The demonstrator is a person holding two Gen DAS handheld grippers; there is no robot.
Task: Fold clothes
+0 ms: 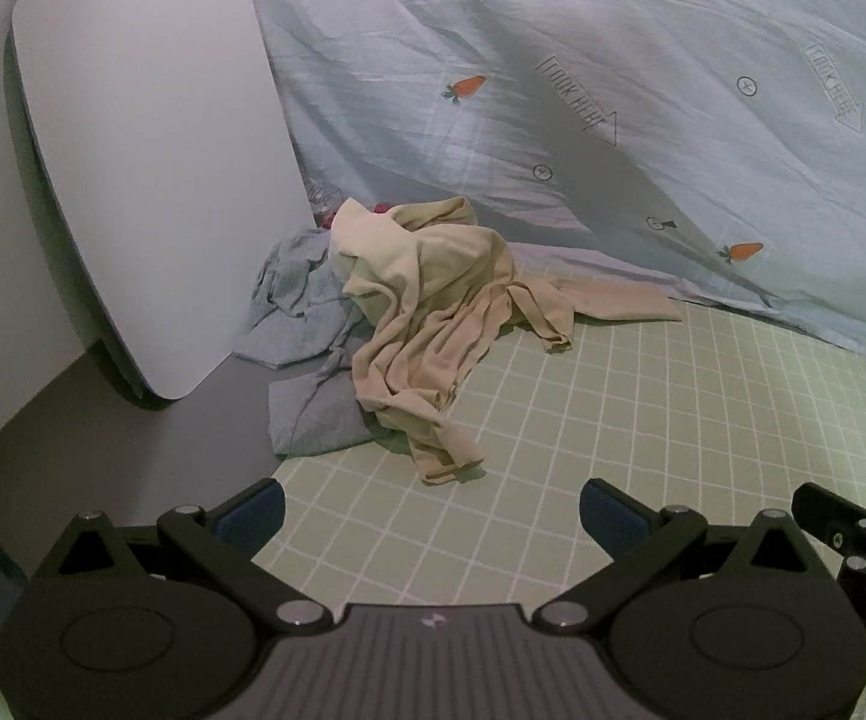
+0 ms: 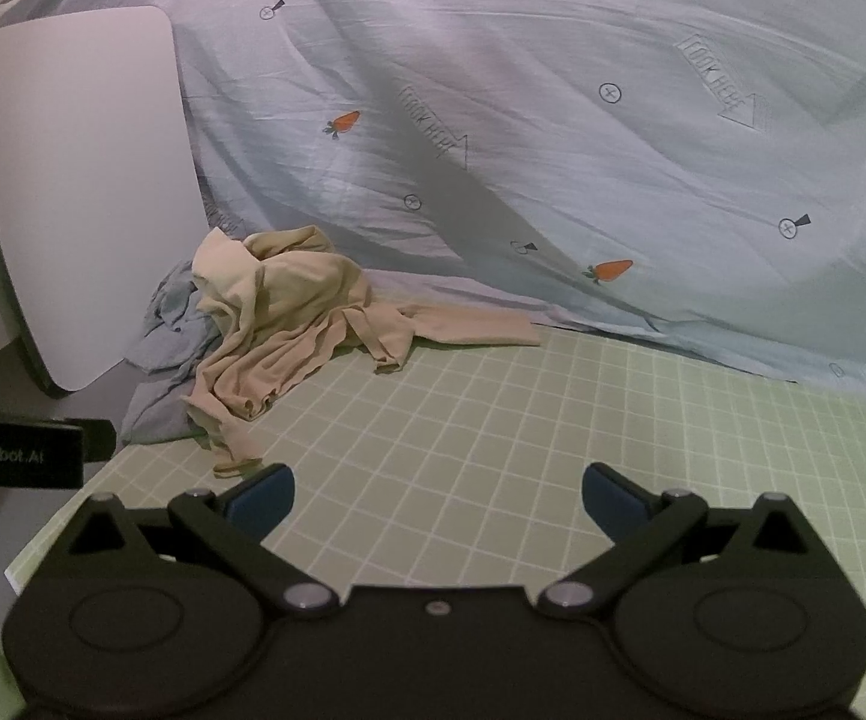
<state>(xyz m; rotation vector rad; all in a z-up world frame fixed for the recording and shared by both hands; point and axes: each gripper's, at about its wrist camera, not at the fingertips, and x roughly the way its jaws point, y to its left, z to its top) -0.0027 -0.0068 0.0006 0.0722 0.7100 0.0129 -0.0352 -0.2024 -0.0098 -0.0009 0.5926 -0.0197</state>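
A crumpled beige garment (image 1: 433, 312) lies heaped on the green checked mat (image 1: 643, 420), on top of a rumpled grey-blue garment (image 1: 306, 312). A bit of red cloth shows behind the heap. My left gripper (image 1: 431, 510) is open and empty, a short way in front of the heap. In the right wrist view the beige garment (image 2: 288, 324) and the grey-blue garment (image 2: 162, 348) sit ahead to the left. My right gripper (image 2: 437, 498) is open and empty over the mat (image 2: 553, 450). The left gripper's body (image 2: 18, 450) shows at the left edge.
A white rounded board (image 1: 150, 168) leans upright at the left, next to the heap; it also shows in the right wrist view (image 2: 84, 192). A pale blue sheet with carrot prints (image 1: 613, 120) hangs behind the mat. The right gripper's body (image 1: 853, 540) shows at the right edge.
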